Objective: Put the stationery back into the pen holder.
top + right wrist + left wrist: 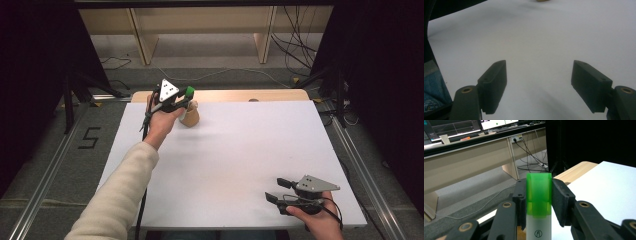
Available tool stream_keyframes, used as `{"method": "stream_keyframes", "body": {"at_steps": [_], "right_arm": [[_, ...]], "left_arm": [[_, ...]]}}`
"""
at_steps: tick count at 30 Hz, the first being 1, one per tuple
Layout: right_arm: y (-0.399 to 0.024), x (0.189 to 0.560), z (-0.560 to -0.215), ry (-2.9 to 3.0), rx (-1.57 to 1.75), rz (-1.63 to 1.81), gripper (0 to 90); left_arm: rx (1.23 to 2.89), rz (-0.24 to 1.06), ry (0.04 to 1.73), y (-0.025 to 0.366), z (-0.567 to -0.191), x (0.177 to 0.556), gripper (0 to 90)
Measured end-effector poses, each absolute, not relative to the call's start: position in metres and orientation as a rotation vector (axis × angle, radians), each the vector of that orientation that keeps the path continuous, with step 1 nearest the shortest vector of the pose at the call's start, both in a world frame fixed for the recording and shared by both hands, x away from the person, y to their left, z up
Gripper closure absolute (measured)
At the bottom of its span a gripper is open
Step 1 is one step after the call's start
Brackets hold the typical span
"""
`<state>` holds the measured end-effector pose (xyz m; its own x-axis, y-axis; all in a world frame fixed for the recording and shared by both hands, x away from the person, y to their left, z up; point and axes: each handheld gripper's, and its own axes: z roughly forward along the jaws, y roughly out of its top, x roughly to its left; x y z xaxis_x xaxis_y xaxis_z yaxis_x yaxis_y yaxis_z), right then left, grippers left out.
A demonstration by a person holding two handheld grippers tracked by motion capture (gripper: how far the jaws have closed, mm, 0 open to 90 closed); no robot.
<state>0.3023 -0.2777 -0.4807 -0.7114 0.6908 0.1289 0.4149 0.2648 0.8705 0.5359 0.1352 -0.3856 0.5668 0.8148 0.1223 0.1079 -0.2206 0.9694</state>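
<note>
- Green-capped white bottle: clamped between the two jaws of the left gripper; the jaw pads press on either side of the translucent green cap, the white body below carries a small round black mark.
- High view: left gripper is held at the far-left corner of the white worktop, above the surface, grey three-cornered plate on top; green cap shows at the jaw end.
- Tan object sits on the worktop just beside and below the left gripper; what it is cannot be made out. Whether the bottle touches it cannot be told.
- Left hand wraps the gripper body; cream sleeve runs in from the bottom left.
- Right gripper: jaws wide apart, nothing between them; held low at the near-right corner of the worktop, well apart from the left gripper. Right hand grips it from below.
- Right gripper view: both black pads spread, bare white surface between; a small tan shape at the top edge.
- Left gripper view background: wooden desk, monitors, cables on the floor.
</note>
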Motion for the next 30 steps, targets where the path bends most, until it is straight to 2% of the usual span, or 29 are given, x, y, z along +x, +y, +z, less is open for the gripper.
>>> {"method": "stream_keyframes", "body": {"at_steps": [30], "right_arm": [[-0.278, 0.302, -0.481, 2.26, 1.026, 1.426, 29.4]], "left_arm": [[1.674, 0.801, 0.784, 0.136, -0.383, 0.557, 66.9]]}}
